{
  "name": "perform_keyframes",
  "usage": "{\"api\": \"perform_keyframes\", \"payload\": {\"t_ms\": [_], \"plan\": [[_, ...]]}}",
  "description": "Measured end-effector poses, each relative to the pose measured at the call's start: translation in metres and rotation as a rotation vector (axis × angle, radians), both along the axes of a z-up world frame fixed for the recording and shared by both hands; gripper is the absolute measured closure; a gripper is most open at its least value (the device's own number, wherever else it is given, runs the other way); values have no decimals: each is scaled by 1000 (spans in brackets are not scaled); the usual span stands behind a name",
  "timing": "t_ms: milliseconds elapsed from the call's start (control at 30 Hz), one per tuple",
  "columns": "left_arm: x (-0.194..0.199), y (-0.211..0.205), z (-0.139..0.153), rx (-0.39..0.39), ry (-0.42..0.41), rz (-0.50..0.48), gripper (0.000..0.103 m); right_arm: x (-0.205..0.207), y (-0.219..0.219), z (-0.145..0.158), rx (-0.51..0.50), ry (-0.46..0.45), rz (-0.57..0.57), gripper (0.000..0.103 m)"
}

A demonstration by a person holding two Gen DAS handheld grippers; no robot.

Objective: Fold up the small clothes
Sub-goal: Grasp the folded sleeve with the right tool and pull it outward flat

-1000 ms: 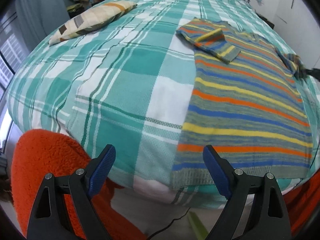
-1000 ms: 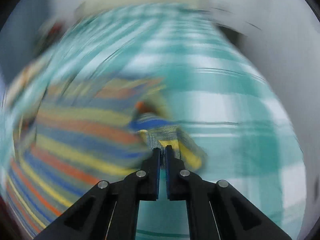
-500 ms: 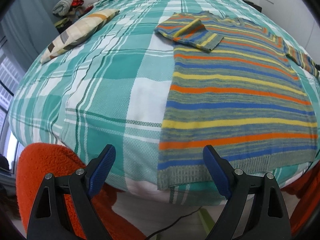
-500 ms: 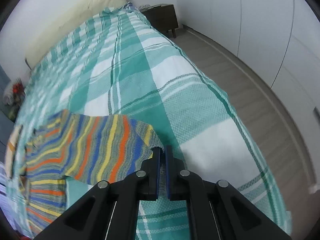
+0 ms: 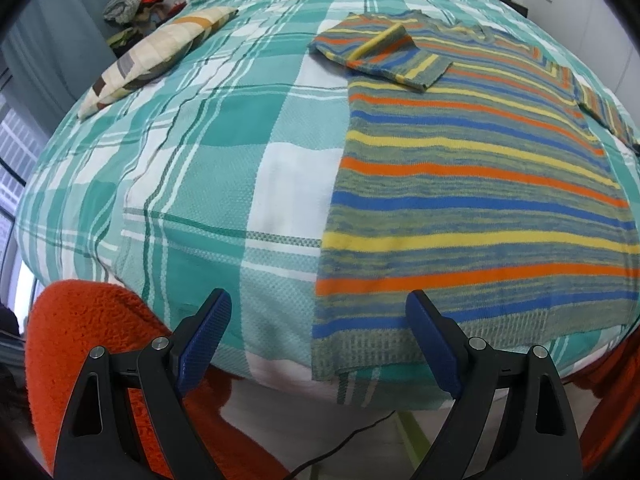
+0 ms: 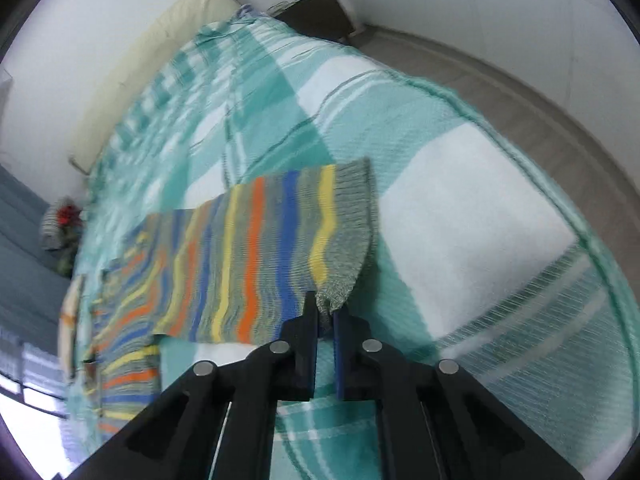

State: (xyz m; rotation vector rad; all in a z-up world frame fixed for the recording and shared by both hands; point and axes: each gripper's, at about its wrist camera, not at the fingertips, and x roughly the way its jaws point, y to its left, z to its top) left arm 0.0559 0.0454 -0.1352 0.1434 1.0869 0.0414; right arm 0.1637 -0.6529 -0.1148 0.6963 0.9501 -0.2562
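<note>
A teal plaid bed point(image 5: 224, 184) carries a striped sweater point(image 5: 472, 200) and, seemingly, a patchwork pillow point(image 5: 160, 52).

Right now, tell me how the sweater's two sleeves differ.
The left sleeve is folded across the chest and lies free; the right sleeve stretches straight out over the bedspread, its cuff pinched in the shut right gripper. Both share the same stripes.

left hand-held gripper point(image 5: 318, 334): jaws wide, empty | striped sweater point(image 5: 472, 184): flat on checked bedspread point(image 5: 224, 160) (one sleeve folded in)
</note>
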Motion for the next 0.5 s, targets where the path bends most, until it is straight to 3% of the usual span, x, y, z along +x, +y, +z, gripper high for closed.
{"api": "perform_keyframes", "payload": {"t_ms": [100,267,400,467,500], "plan": [[-1,5,0,-11,-2,14,13,-16,-4,3,-102,59,-101,98],[2,1,-5,4,16,2,13,-9,2,-5,-127,95,-106,97],[0,2,-1,16,3,-7,13,-13,-8,-3,-102,80,-99,89],[1,4,6,21,-9,-4,13,-23,-12,6,-161,105,-117,89],[2,5,11,21,-22,-7,13,-29,-11,11,-200,119,-124,83]]}}
